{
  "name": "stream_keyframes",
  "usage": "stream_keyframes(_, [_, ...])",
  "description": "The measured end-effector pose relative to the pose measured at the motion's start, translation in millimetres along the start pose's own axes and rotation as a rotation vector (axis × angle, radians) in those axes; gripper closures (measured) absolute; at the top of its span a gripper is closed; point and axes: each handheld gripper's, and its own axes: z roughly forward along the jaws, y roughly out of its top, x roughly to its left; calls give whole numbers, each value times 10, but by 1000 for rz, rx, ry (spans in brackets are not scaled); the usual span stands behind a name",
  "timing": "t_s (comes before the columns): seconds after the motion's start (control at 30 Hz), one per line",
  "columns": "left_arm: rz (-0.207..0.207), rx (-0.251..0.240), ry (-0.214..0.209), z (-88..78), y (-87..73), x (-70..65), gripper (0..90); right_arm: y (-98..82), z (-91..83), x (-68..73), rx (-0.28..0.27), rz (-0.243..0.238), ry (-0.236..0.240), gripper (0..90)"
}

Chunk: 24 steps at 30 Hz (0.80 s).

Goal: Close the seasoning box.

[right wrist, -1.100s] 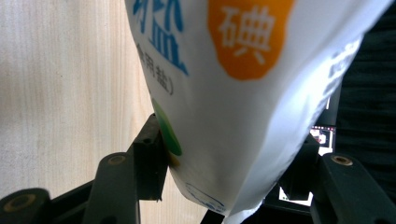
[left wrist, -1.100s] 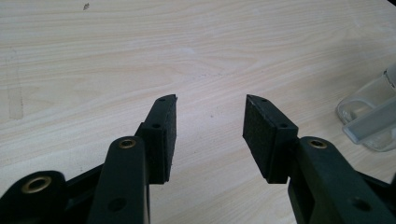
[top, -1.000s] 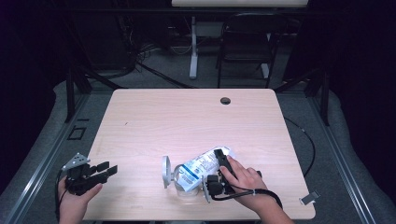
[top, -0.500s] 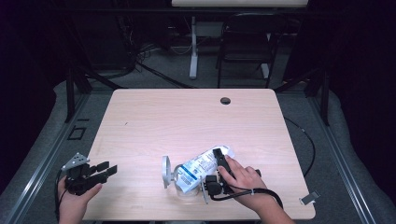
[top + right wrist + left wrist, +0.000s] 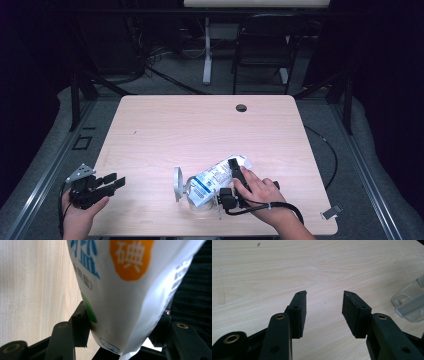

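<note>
A pale wooden table (image 5: 165,130) seen from above, with a person's forearms reaching in from its near edge. Near the middle of the near edge lies a white bag (image 5: 216,176) printed with blue and orange characters, tipped on its side and slanting toward the far right. Its lower end rests against or inside a clear glass jar (image 5: 196,196) lying on the table; the high view is too small to tell which. A round jar lid (image 5: 177,183) stands on edge just left of the jar, apparently hinged to it.

The right gripper (image 5: 235,181) is clamped on the bag. In the right gripper view its two black jaws press against both sides of the bag (image 5: 125,290), which bulges up between them.

The left gripper (image 5: 112,181) sits at the near left corner of the table, well apart from the bag. In the left gripper view (image 5: 324,305) its jaws stand wide apart with bare wood between them, and the edge of the jar (image 5: 409,305) shows at the right.
</note>
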Motion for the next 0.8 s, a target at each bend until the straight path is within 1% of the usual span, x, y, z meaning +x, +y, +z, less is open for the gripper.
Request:
stream_keyframes(0.07, [-1, -4, -1, 0, -1, 3, 551, 4, -1, -4, 1, -4, 1, 454])
stream_keyframes(0.1, [-2, -6, -1, 1, -2, 2, 551, 11, -15, -17, 17, -20, 0, 455])
stream_keyframes(0.13, [-1, -7, -1, -1, -2, 3, 551, 13, -18, -19, 19, -23, 1, 455])
stream_keyframes(0.17, [-1, -7, -1, -1, -2, 3, 551, 13, -18, -19, 19, -23, 1, 455])
stream_keyframes(0.2, [-1, -6, 0, -4, -1, 3, 551, 10, -11, -14, 7, -24, -4, 456])
stream_keyframes(0.3, [-2, -7, -1, -5, -1, 2, 551, 15, -17, -12, 13, -21, -2, 456])
stream_keyframes(0.33, [-2, -7, -1, -6, 1, 1, 551, 28, -34, -25, 23, -40, -5, 456])
stream_keyframes(0.37, [-2, -7, -1, -6, 1, 1, 551, 28, -34, -25, 23, -40, -5, 456])
stream_keyframes(0.4, [-2, -4, -1, -9, 3, 0, 551, 29, -21, -7, -11, -17, -1, 457])
stream_keyframes(0.43, [-2, -4, -1, -9, 3, 0, 551, 29, -21, -7, -11, -17, -1, 457])
stream_keyframes(0.47, [-2, -8, -2, -8, 3, -1, 551, 47, -40, -20, 12, -48, -8, 458])
stream_keyframes(0.57, [-1, -7, -2, -11, 4, 1, 551, 55, -50, -24, 21, -59, -12, 460])
stream_keyframes(0.6, [-2, -10, -2, -12, 4, 3, 551, 54, -40, -18, 7, -53, -13, 460])
stream_keyframes(0.63, [-2, -10, -2, -12, 4, 3, 551, 54, -40, -18, 7, -53, -13, 460])
stream_keyframes(0.8, [-4, -9, 0, -15, 4, 9, 551, 63, -50, -20, 18, -67, -17, 461])
